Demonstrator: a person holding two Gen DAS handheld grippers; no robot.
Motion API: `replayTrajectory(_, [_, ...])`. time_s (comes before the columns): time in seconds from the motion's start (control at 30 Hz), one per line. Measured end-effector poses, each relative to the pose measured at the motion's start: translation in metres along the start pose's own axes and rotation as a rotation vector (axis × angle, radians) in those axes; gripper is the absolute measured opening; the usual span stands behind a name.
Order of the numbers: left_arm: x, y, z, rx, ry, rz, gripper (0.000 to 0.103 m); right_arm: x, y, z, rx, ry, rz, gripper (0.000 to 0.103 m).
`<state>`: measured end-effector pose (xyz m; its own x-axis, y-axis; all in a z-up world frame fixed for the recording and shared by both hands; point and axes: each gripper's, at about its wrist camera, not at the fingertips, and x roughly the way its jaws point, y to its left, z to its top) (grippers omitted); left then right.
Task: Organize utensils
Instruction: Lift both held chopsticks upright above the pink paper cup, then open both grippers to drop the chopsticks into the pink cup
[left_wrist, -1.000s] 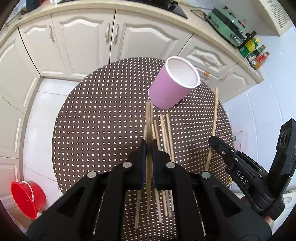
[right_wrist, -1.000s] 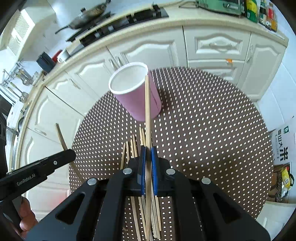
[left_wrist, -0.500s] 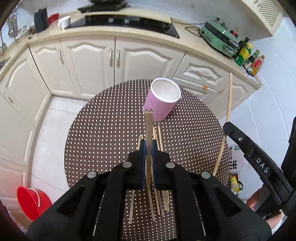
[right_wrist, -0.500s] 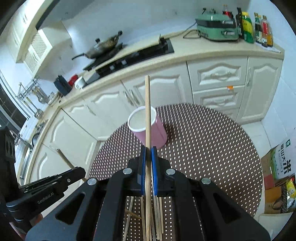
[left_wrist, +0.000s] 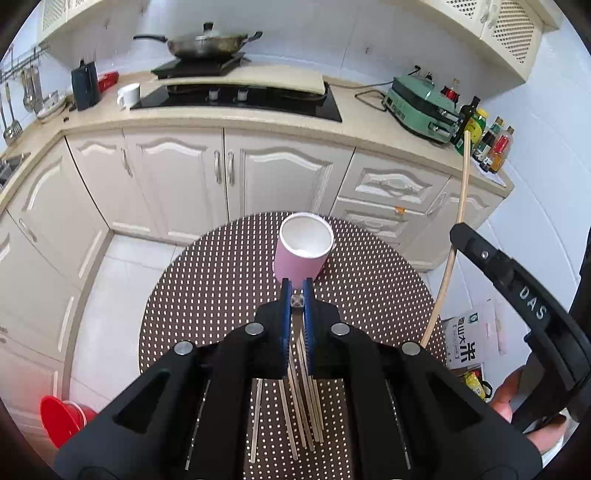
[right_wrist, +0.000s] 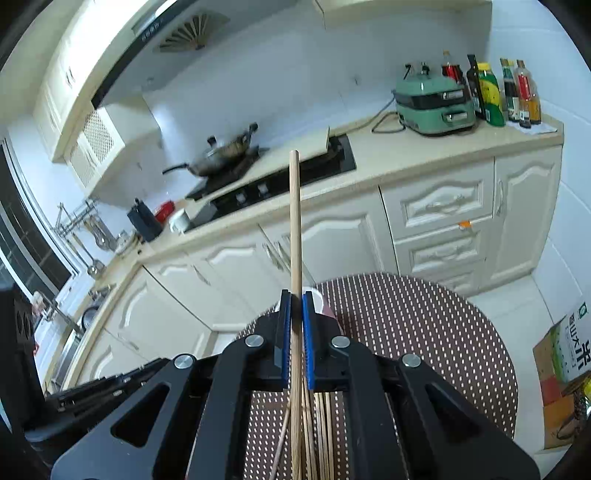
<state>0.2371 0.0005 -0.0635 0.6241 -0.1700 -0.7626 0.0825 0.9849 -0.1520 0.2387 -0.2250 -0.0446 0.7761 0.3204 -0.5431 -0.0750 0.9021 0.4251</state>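
a small kitchen in even daylight. cream cabinets (left_wrist: 280, 173) with arched panel doors run under a beige counter (left_wrist: 369, 129), which bends round a corner at the left. a black hob (left_wrist: 236, 98) is set into the counter, with a lidded wok (left_wrist: 207, 42) on a burner behind it. white tiled wall (left_wrist: 332, 44) rises behind, and lattice-front upper cupboards (left_wrist: 513, 33) hang above. a green cooker (left_wrist: 424, 105) and a row of bottles (left_wrist: 491, 140) stand at the right end. the floor (left_wrist: 118, 280) is pale tile, with a red bucket (left_wrist: 62, 421) on it.
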Motion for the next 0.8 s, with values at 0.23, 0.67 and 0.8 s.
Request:
replayTrajectory(0.23, [-0.014,-0.007,0.013,0.020,-0.067,0.012,0.005,0.000,-0.002,0.015,-0.003,-0.042,0.019,0.005])
replayTrajectory(0.67, [0.020,0.040,-0.029,-0.003,0.075,-0.051,0.063,0.031,-0.011,-0.023,-0.031,0.131,0.012,0.006])
replayTrajectory(0.8, [0.047,0.067,-0.065,0.026,0.141,-0.009,0.072,0.047,-0.017,-0.051,-0.016,0.214,-0.018,0.006])
